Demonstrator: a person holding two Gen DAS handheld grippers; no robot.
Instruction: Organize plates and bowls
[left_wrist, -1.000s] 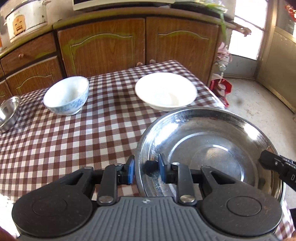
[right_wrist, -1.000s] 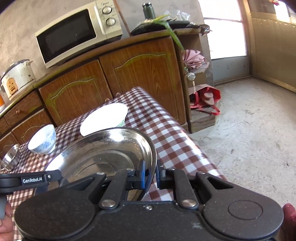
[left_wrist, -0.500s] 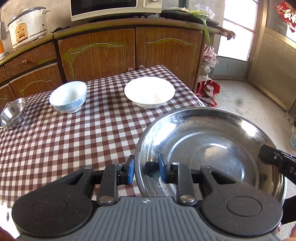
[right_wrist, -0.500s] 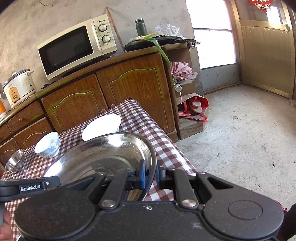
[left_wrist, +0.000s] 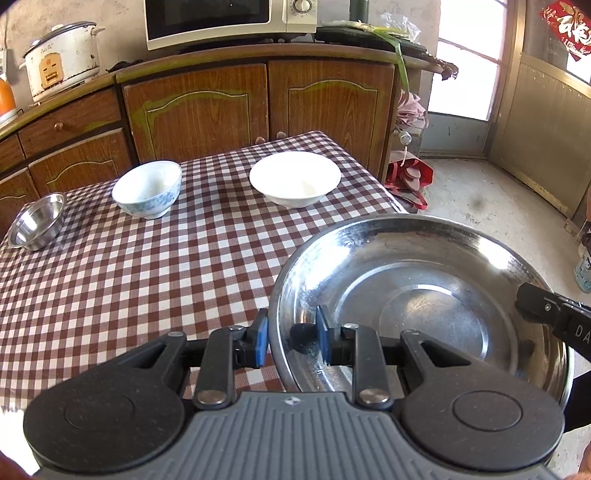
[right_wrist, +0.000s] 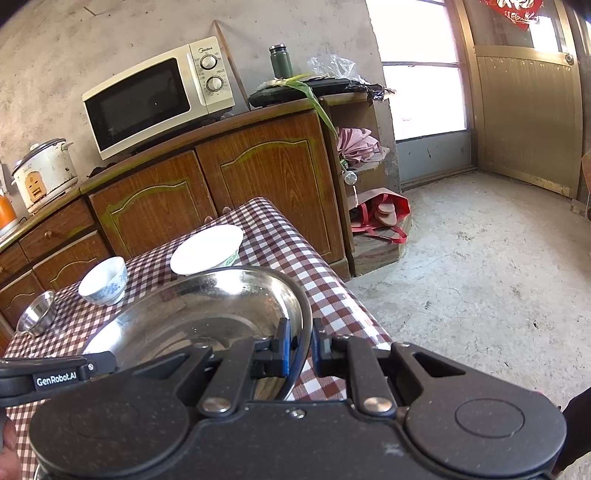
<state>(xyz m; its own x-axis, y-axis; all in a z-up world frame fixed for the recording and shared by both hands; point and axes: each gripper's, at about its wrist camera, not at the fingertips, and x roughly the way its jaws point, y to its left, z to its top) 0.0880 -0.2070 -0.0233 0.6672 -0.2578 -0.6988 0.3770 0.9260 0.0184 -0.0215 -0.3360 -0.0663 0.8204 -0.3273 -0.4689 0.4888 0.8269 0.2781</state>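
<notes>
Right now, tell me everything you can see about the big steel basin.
The big steel basin is wide, shallow and round, shiny metal with a flat scuffed bottom and rolled rim, and empty. It is held open side up, over the checked table's near right corner. The left tool and right tool each clamp its rim on opposite sides.

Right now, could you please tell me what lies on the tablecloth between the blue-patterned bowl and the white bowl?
Nothing: in the left wrist view, only bare checked tablecloth lies between the blue-patterned bowl and the white bowl.
</notes>
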